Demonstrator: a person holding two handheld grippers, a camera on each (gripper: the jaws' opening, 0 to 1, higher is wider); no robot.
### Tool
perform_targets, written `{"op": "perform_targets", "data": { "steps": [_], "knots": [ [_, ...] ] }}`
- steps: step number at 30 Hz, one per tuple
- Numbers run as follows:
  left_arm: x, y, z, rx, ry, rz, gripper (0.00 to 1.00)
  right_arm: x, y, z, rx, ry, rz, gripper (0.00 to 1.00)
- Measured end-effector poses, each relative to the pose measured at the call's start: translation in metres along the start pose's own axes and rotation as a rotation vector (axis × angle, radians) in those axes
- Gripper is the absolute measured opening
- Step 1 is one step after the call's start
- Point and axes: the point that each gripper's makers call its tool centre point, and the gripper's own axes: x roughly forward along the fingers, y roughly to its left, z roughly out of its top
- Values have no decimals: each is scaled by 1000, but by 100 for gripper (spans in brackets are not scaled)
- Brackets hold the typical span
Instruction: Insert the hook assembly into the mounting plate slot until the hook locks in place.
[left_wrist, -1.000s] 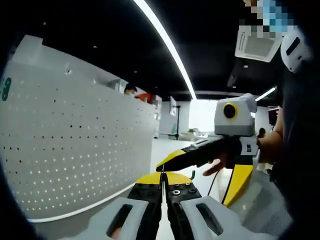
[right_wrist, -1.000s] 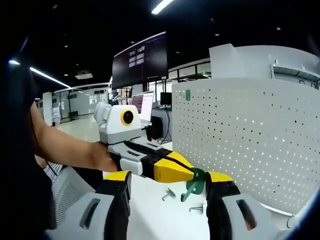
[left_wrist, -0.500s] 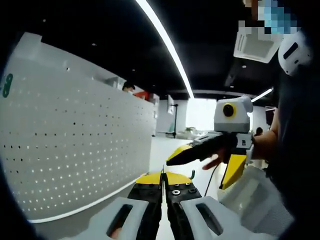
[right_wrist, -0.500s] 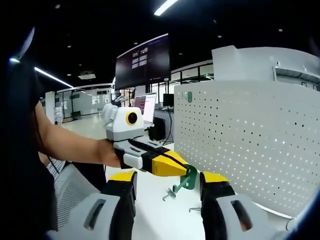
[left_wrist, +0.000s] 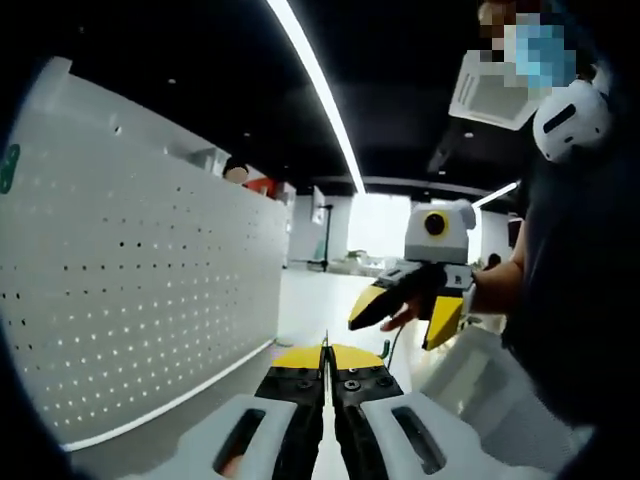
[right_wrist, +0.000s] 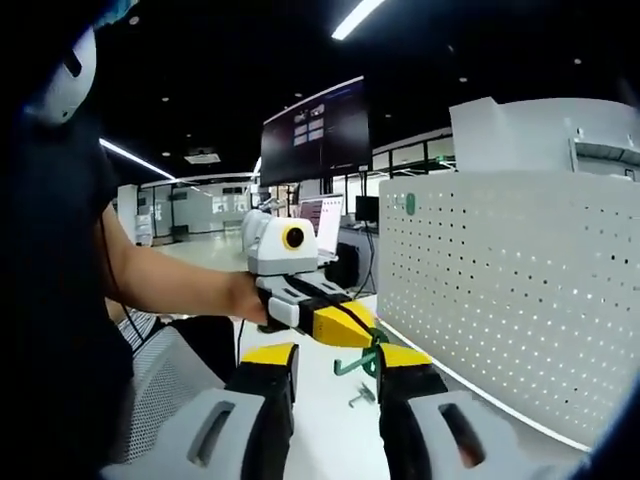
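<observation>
Where the white perforated mounting plate (left_wrist: 130, 290) stands upright along the edge of the white table (right_wrist: 320, 420), it is the largest thing in both views and serves as the landmark here. In the right gripper view the same plate (right_wrist: 520, 300) rises on the far side of the table, with a small green mark near its upper corner.

Beside the plate, a person in dark clothing (left_wrist: 570, 280) holds both tools. The left gripper (left_wrist: 327, 362) points along the face of the plate, its yellow-tipped jaws pressed together with a thin metal sliver standing up at the seam; in the right gripper view that left gripper (right_wrist: 345, 325) is clenched on the green hook assembly (right_wrist: 362, 358), which hangs just off the plate's lower edge, apart from it and above the table.

The right gripper (right_wrist: 333, 372) has its jaws spread, with the hook showing in the gap between them. In the left gripper view, the right gripper (left_wrist: 405, 305) hovers well out from the plate, jaws parted.

On the table below the hook and near the foot of the plate lies a small metal piece (right_wrist: 360, 397), too small to make out.
</observation>
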Motion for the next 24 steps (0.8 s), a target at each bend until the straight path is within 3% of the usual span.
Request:
{"op": "perform_targets", "data": {
  "steps": [7, 18, 24],
  "knots": [
    [-2, -10, 3, -6, -5, -52, 1, -1, 14, -2, -24, 5, 90, 17],
    [-2, -29, 6, -4, 12, -142, 1, -6, 35, -2, -14, -3, 222, 9],
    [-2, -35, 9, -8, 9, -171, 1, -8, 39, 1, -13, -12, 249, 6]
  ]
}}
